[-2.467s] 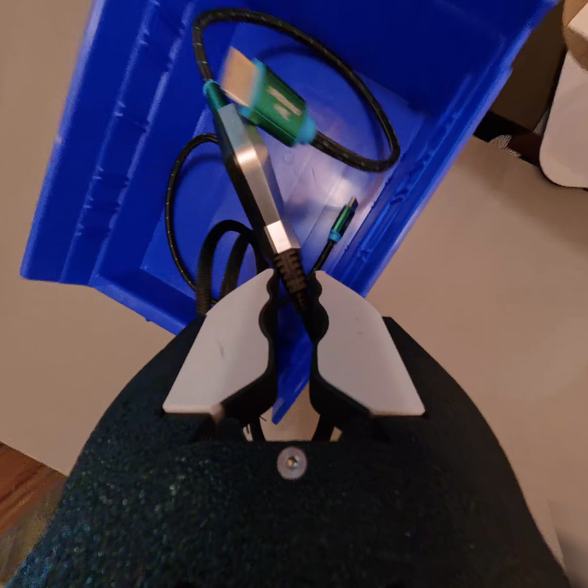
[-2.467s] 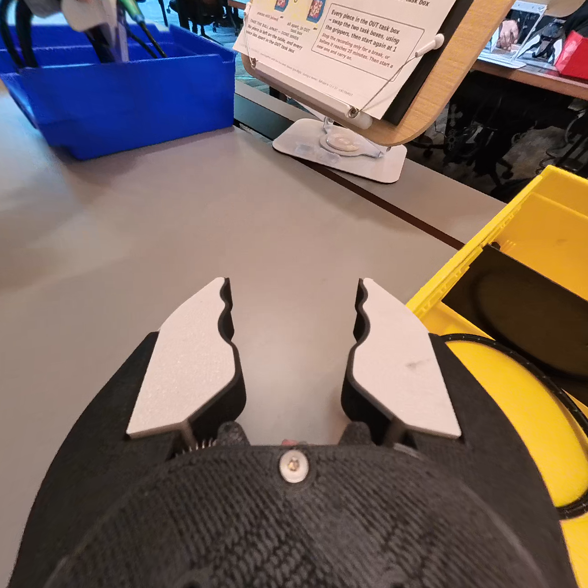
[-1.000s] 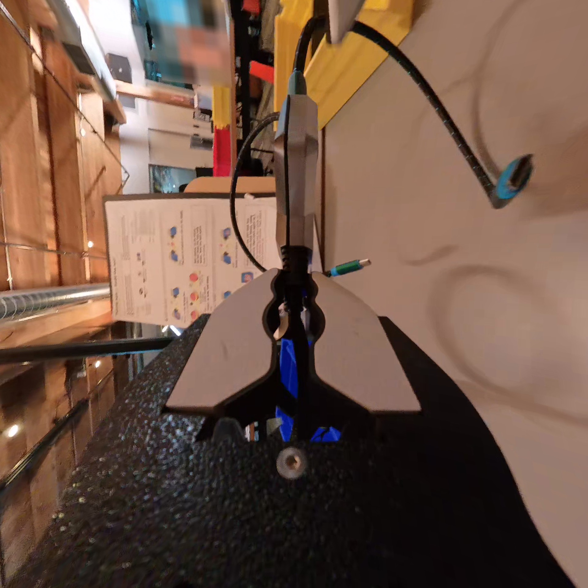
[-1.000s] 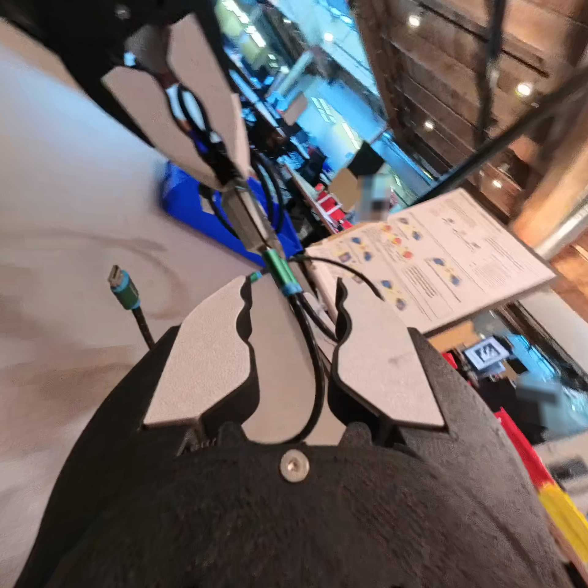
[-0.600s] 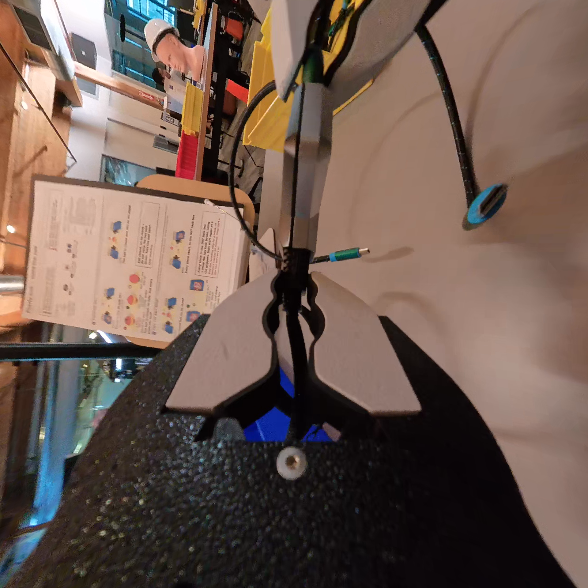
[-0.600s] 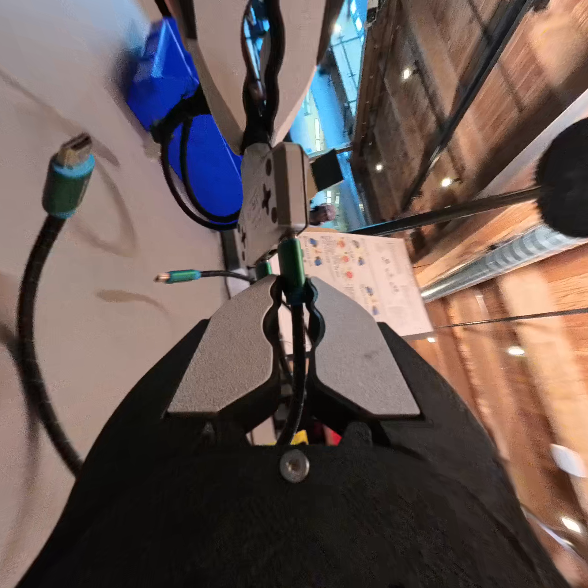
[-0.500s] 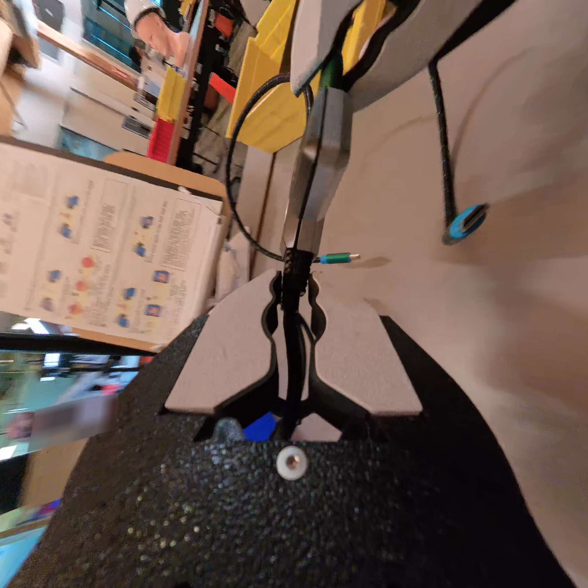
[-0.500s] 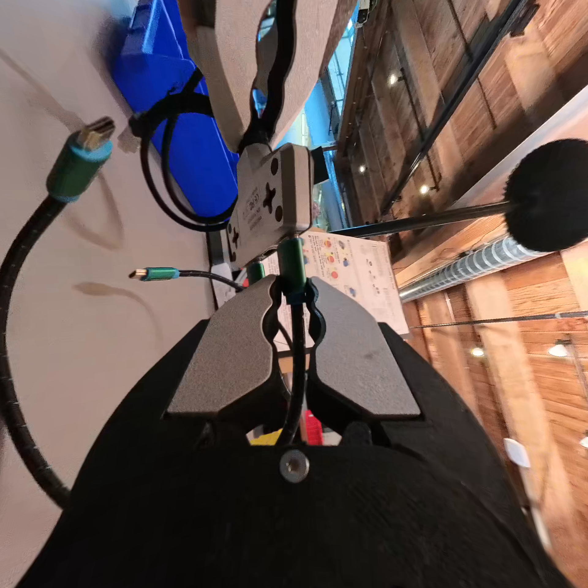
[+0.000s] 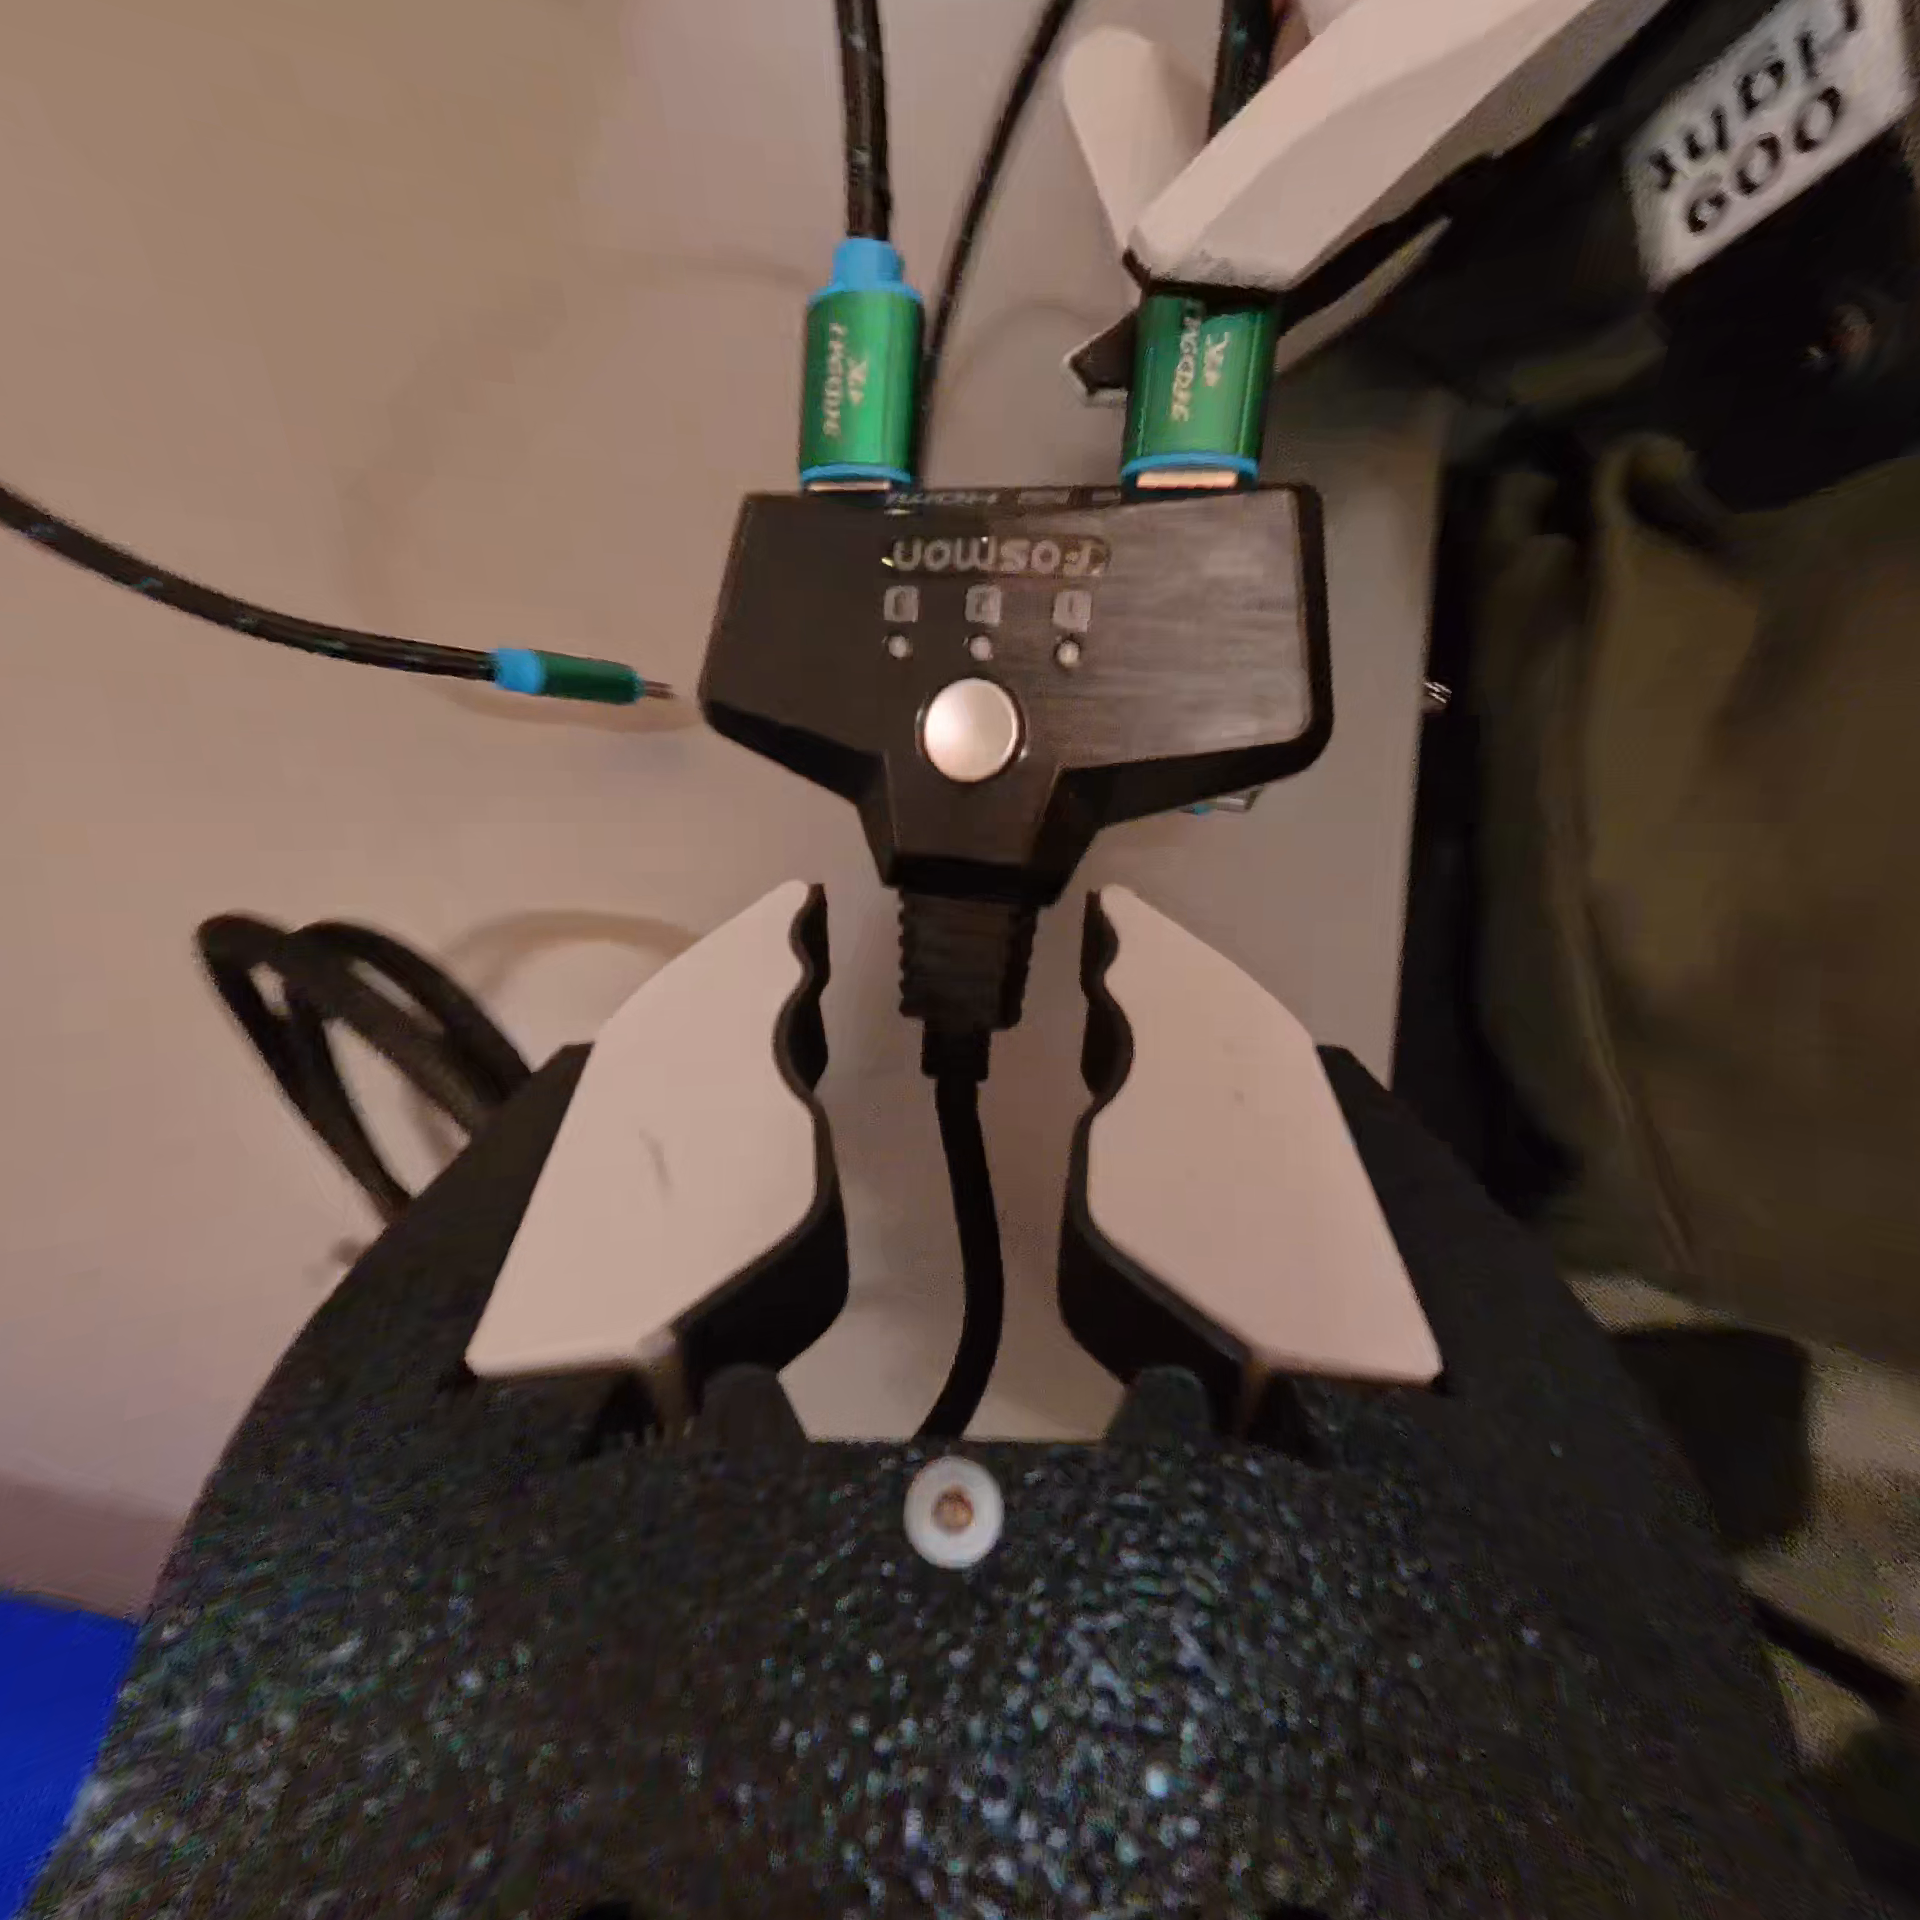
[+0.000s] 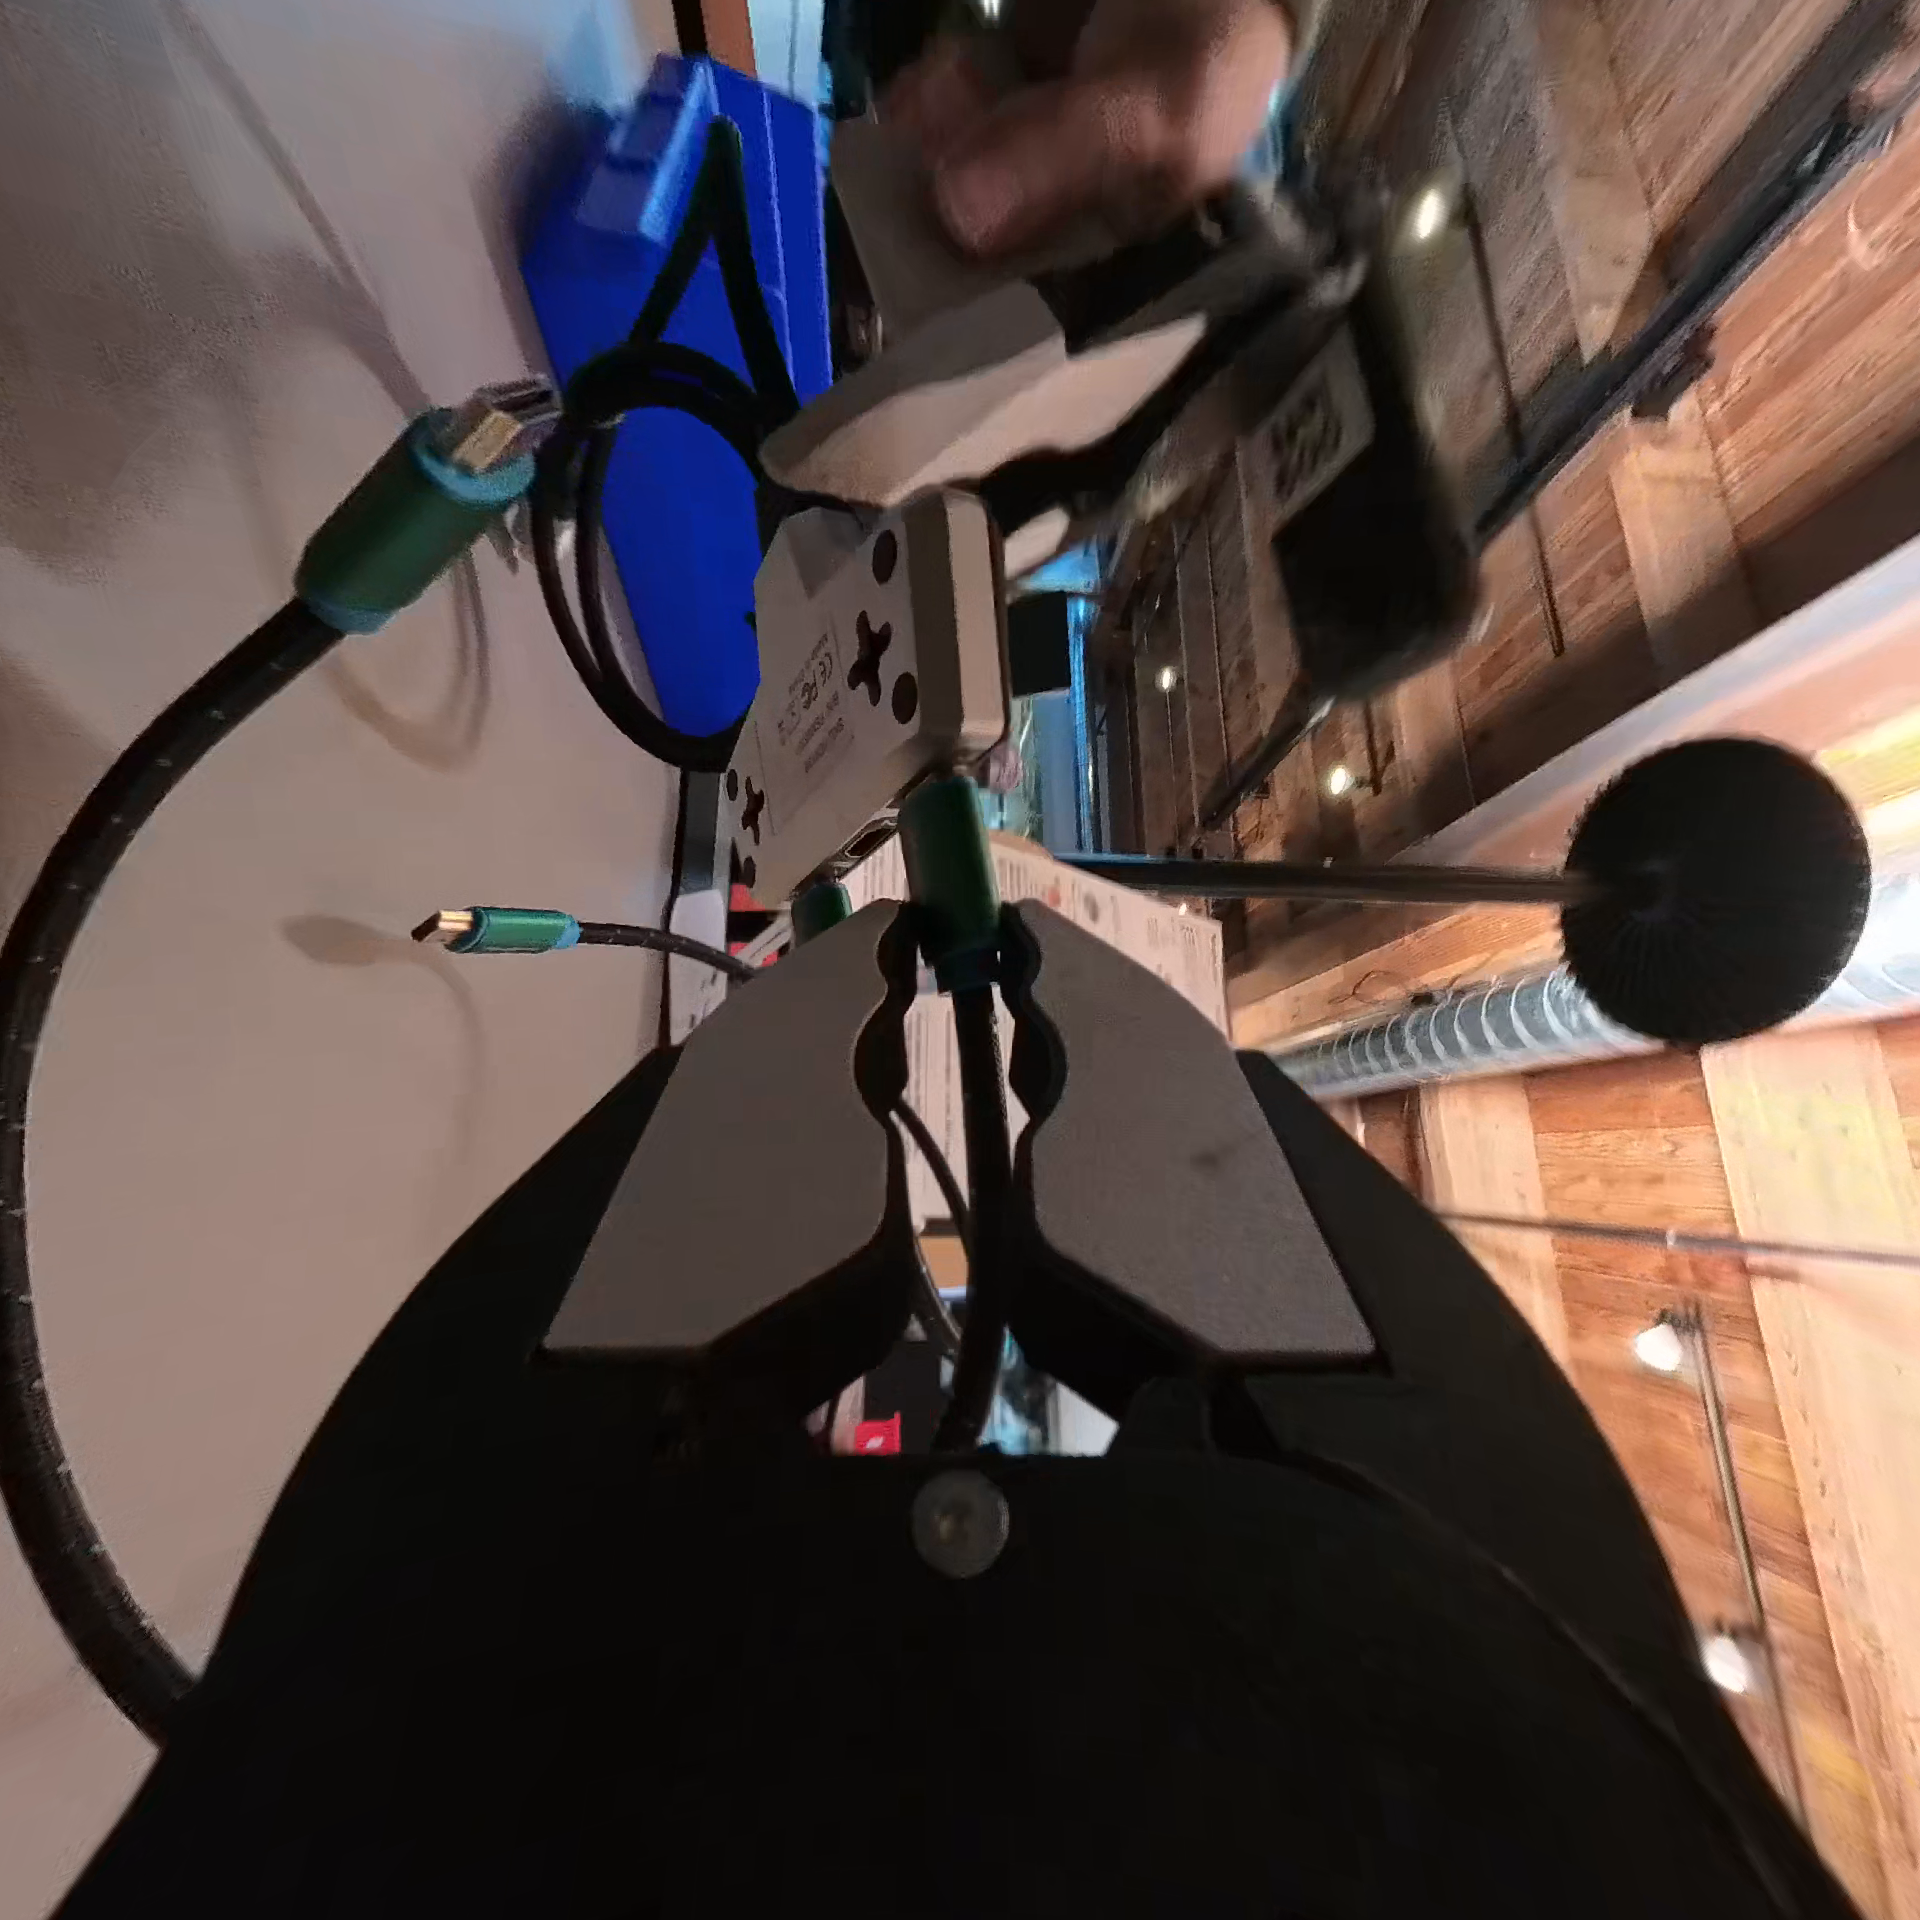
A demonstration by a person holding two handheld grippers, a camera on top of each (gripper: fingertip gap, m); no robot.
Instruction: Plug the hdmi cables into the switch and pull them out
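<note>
Switch (image 9: 1013, 665) hangs above tabletop (image 9: 364, 312), two green plugs seated in far edge. Right tool (image 10: 961, 961) clamped on right plug (image 9: 1200, 400); left tool (image 9: 951, 935) open around switch tail cable, gripping nothing. Risk: unheld switch follows pull, plug stays in

Beige tabletop (image 9: 364, 312) lying under the work. Wood-plank walls (image 10: 1714, 1195), ribbed silver duct (image 10: 1455, 1029), small lamps (image 10: 1340, 779) glowing.

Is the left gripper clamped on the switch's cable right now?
No: the left gripper has its jaws apart, with the switch cable running untouched through the gap between them.
</note>
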